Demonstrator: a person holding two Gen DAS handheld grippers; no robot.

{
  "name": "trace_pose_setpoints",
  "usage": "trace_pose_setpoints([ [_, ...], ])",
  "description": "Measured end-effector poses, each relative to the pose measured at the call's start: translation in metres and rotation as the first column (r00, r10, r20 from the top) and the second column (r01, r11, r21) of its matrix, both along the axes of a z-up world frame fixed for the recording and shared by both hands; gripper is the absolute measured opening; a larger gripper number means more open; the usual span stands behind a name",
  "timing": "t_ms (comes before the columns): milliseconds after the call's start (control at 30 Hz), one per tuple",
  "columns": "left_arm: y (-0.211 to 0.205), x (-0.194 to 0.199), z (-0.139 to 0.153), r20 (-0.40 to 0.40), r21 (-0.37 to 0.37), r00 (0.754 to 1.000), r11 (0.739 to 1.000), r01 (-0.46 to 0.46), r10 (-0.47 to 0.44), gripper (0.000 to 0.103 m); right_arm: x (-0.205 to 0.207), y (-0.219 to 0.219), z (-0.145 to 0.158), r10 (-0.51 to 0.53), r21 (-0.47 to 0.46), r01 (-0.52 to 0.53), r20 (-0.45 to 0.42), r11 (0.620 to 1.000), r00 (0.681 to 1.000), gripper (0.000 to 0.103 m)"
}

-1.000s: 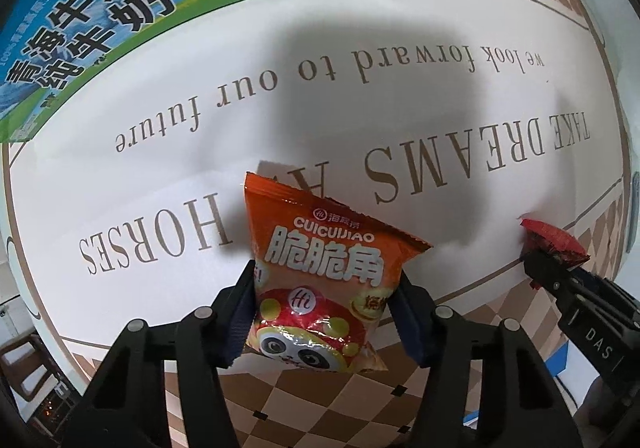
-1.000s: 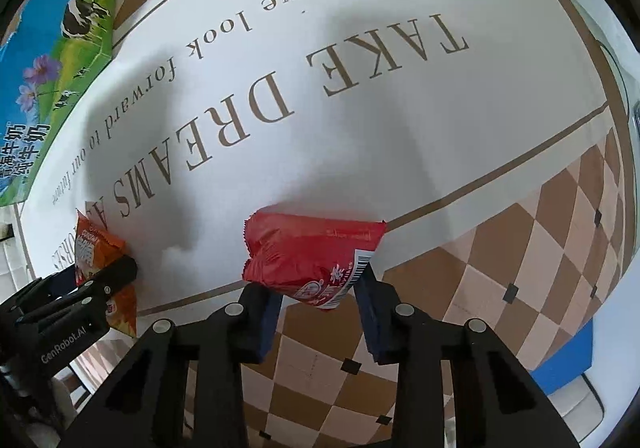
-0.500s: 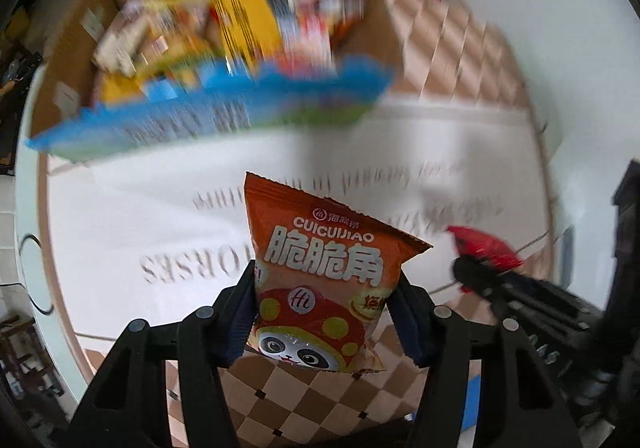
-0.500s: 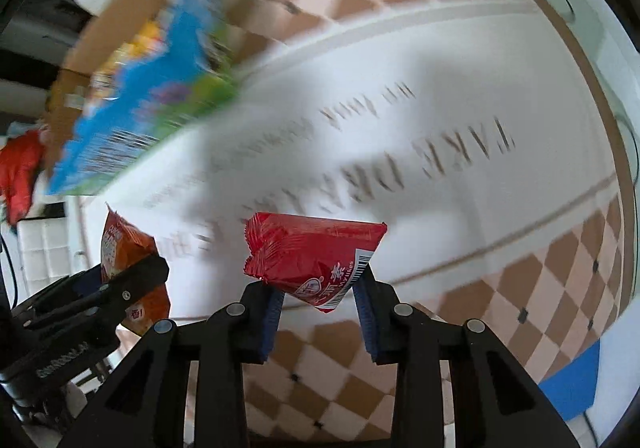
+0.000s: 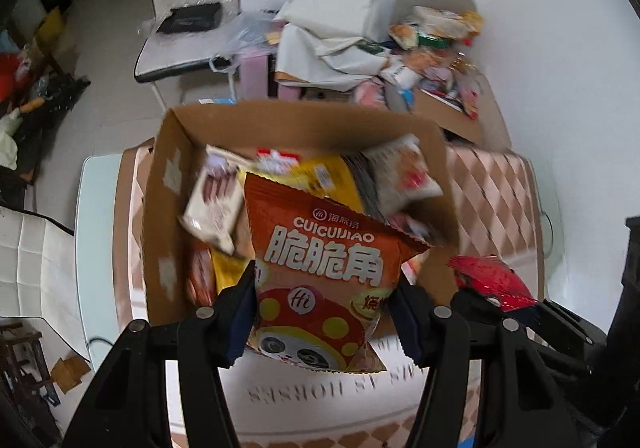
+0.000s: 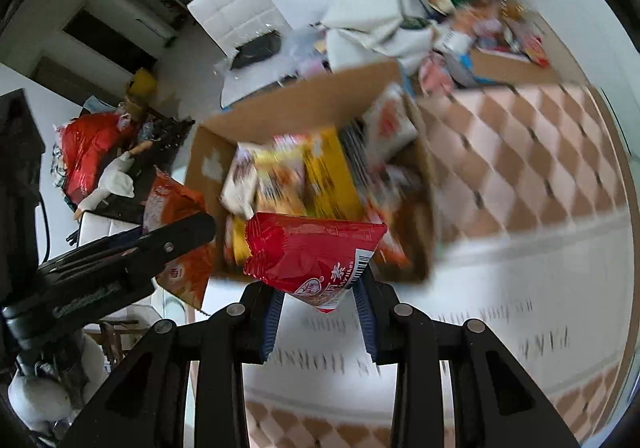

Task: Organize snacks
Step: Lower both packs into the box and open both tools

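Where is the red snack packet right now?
In the right wrist view the red snack packet is clamped in the right tongs, in front of the open cardboard box.

Bright even daylight, soft shadows; cardboard box point(image 6: 304, 103) and tablecloth lettering point(image 6: 500, 308) smeared by motion blur, heavy fisheye bending, dark corners

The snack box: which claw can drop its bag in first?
Probably the left claw: its orange bag hangs over the open box, while the right claw's red bag sits nearer the front edge.
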State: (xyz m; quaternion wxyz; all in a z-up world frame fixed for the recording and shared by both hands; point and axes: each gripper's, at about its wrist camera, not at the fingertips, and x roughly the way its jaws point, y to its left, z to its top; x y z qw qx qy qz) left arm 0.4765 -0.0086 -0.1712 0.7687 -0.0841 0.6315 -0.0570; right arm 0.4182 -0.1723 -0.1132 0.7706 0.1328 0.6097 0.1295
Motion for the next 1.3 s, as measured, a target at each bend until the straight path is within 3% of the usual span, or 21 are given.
trace_pose_setpoints([
  [167,0.027,0.066,-0.038,-0.112,-0.018,0.993,0.999,-0.026,0.024,0.057,0.077,0.029,-0.029,-0.001,-0.042,-0.001,-0.031,0.999,1.0,0.036],
  [333,0.045,0.098,-0.075,-0.218,-0.048,0.975,0.997,-0.052,0.04,0.057,0.132,0.043,-0.08,-0.01,-0.101,0.0,-0.097,0.995,0.995,0.036],
  [600,0.046,0.114,-0.113,-0.301,-0.068,0.953,0.997,-0.045,0.023,0.058,0.164,0.05,-0.127,0.01,-0.162,-0.032,-0.133,0.986,0.991,0.036],
  [733,0.048,0.113,-0.121,-0.296,-0.084,0.954,0.993,-0.079,0.051,0.063,0.178,0.052,-0.145,0.012,-0.138,-0.038,-0.182,0.99,0.983,0.04],
  [767,0.05,0.113,-0.12,-0.287,-0.093,0.956,0.991,-0.093,0.062,0.075,0.178,0.053,-0.147,0.011,-0.138,-0.038,-0.189,0.99,0.982,0.049],
  [800,0.051,0.114,-0.122,-0.283,-0.094,0.957,0.99,-0.102,0.071,0.088,0.178,0.051,-0.148,0.008,-0.143,-0.035,-0.187,0.989,0.982,0.066],
  [867,0.054,0.115,-0.122,-0.283,-0.086,0.956,0.99,-0.108,0.079,0.093,0.178,0.05,-0.147,0.004,-0.16,-0.032,-0.172,0.987,0.985,0.081],
  [1067,0.053,0.112,-0.11,-0.251,-0.027,0.965,0.996,-0.087,0.078,0.093,0.173,0.042,-0.142,0.01,-0.213,-0.047,-0.174,0.976,0.985,0.089],
  [1300,0.045,0.096,-0.091,-0.199,0.033,0.979,0.998,-0.044,0.05,0.093,0.154,0.037,-0.131,0.021,-0.259,-0.064,-0.166,0.964,0.986,0.09],
])
